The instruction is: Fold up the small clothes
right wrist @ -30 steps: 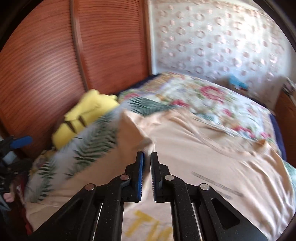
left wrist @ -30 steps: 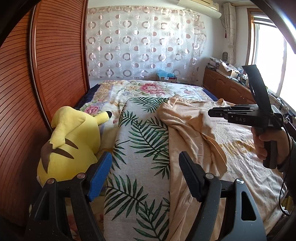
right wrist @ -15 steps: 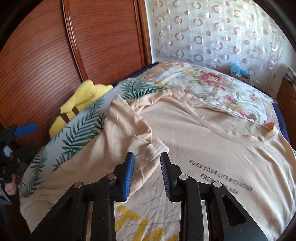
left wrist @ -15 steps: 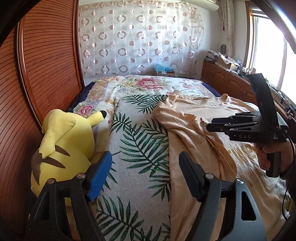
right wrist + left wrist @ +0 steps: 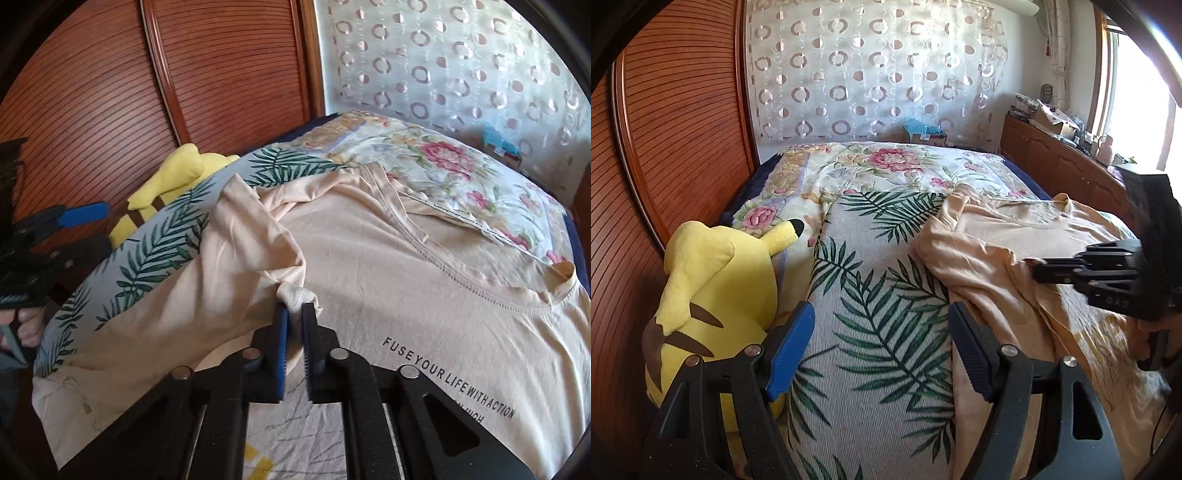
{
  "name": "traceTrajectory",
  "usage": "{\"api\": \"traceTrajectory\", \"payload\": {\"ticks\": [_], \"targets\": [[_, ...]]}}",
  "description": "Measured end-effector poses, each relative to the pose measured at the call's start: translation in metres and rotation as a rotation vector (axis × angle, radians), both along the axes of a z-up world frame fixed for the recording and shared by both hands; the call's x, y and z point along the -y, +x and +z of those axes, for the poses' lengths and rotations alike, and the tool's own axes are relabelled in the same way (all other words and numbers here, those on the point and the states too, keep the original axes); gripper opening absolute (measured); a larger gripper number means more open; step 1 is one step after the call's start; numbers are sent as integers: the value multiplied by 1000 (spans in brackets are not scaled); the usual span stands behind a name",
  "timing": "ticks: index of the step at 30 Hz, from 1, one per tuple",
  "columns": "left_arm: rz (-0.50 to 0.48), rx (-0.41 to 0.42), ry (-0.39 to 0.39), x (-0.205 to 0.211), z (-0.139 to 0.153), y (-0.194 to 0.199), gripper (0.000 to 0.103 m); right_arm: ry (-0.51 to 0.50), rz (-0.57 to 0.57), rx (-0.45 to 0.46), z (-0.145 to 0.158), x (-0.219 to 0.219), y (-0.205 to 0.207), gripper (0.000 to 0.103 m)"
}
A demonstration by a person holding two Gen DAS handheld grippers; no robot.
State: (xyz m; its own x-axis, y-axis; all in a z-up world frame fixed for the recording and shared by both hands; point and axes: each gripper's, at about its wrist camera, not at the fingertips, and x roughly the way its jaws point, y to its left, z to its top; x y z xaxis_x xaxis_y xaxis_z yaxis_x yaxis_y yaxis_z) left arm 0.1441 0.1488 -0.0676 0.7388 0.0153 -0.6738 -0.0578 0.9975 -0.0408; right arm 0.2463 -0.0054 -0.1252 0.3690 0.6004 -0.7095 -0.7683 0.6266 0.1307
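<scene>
A peach T-shirt [image 5: 406, 258] with black lettering lies spread on the bed, its left sleeve bunched up. It also shows in the left wrist view [image 5: 997, 251]. My right gripper [image 5: 293, 314] is shut on the sleeve's hem [image 5: 295, 293], and it appears at the right of the left wrist view [image 5: 1038, 273]. My left gripper [image 5: 881, 343] is open and empty, hovering over the palm-leaf cover [image 5: 879, 295] left of the shirt. It shows at the left edge of the right wrist view [image 5: 66, 229].
A yellow plush toy [image 5: 713, 295] lies against the wooden slatted wall [image 5: 665, 147] at the bed's left edge. A floral quilt [image 5: 886, 170] covers the far half of the bed. A wooden cabinet [image 5: 1063, 162] with clutter runs along the right under the window.
My right gripper opened, moved onto the bunched sleeve and closed on its hem. My left gripper stayed open and drifted slightly lower and left over the leaf cover.
</scene>
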Motion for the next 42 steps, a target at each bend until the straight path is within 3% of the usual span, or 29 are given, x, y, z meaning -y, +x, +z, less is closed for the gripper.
{"api": "traceTrajectory", "payload": {"ticks": [5,12,14,16,22,26,30,34,42], "targets": [[-3,-5,-10,0,3,20,76,37,-47,35,15,28,-9,6],[-32,-40,-4,8,-4,60,75,-9,-80,-5,0,54,-3,6],[-55,-49,-3,13,-7,70,75,-45,-103,7,-5,58,2,16],[-81,-61,-9,16,-10,78,75,-68,-137,37,-5,62,9,40],[-157,-102,-44,25,-18,94,49,-101,-170,38,-13,67,23,54],[-193,-135,-72,26,-22,100,30,-102,-163,39,-13,61,23,55],[-221,-159,-76,27,-20,106,25,-82,-160,32,-10,70,26,55],[-226,-153,-65,28,-13,113,8,-32,-158,41,-3,82,21,56],[-141,-79,15,15,10,129,7,-3,-162,37,-10,94,21,56]]}}
